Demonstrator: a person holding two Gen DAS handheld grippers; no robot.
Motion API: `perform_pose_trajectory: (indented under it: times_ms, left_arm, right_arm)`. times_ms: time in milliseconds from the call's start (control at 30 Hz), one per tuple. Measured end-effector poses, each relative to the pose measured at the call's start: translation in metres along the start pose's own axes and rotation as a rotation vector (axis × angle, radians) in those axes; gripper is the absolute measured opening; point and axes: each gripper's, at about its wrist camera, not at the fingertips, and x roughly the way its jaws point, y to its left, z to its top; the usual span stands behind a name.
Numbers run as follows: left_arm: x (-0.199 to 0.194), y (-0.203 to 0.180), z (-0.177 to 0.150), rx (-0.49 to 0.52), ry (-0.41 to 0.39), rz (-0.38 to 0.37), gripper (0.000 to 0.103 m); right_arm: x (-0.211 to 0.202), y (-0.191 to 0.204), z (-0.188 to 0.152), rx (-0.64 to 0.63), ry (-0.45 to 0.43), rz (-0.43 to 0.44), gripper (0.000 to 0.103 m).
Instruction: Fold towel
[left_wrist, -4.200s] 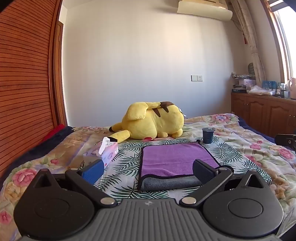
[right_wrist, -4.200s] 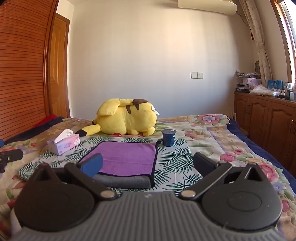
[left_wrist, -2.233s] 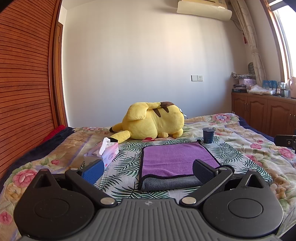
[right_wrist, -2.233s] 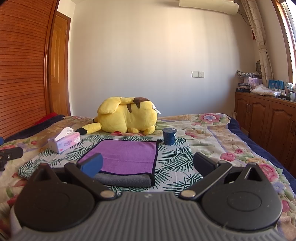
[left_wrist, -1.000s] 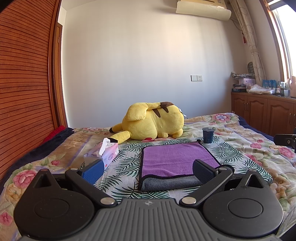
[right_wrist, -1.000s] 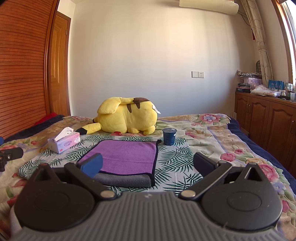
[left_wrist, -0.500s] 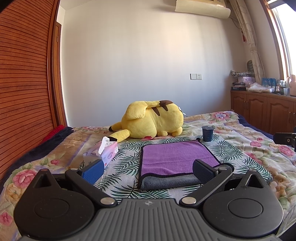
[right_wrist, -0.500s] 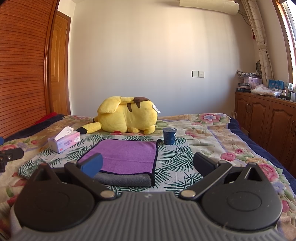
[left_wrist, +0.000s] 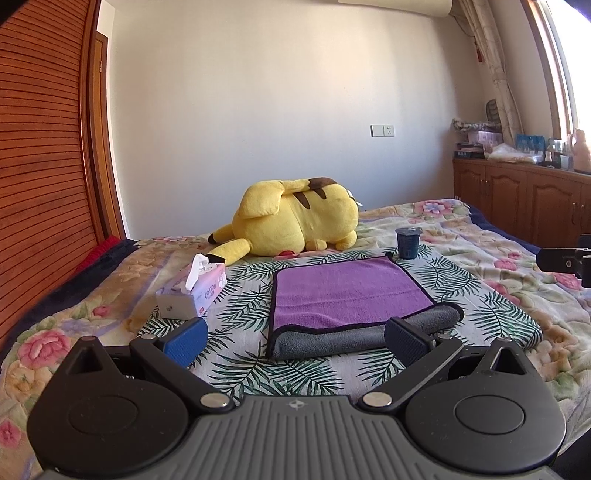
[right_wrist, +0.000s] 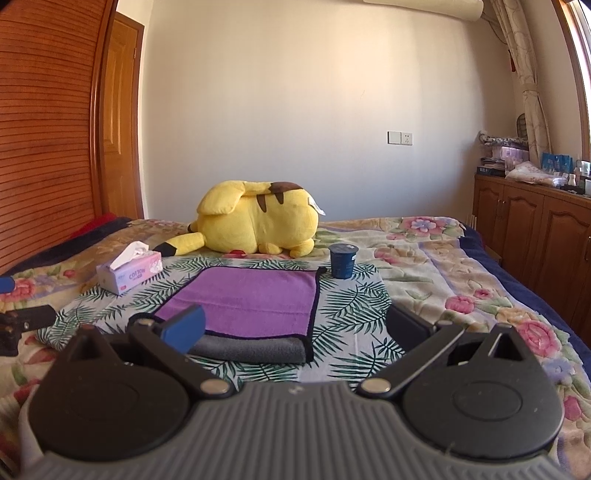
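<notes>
Left wrist view: the folded purple towel (left_wrist: 351, 299) is lying on the bed (left_wrist: 480, 258), before the yellow plush (left_wrist: 295, 218). Left gripper (left_wrist: 295, 338) and right gripper (right_wrist: 293, 326) are hovering near it, jaws wide, gripping nothing.

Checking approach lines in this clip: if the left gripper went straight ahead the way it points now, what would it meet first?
Probably the towel: its grey near edge lies just ahead of the open left gripper, slightly right of centre. Depth is uncertain.
</notes>
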Motion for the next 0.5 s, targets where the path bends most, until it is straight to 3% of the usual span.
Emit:
perform_pose_trajectory:
  times_ms: [500]
  left_arm:
    - [0.027,-0.005,0.0,0.013,0.066,-0.032,0.087]
  right_arm:
    - [0.027,0.009,-0.002,-0.029,0.079,0.045,0.103]
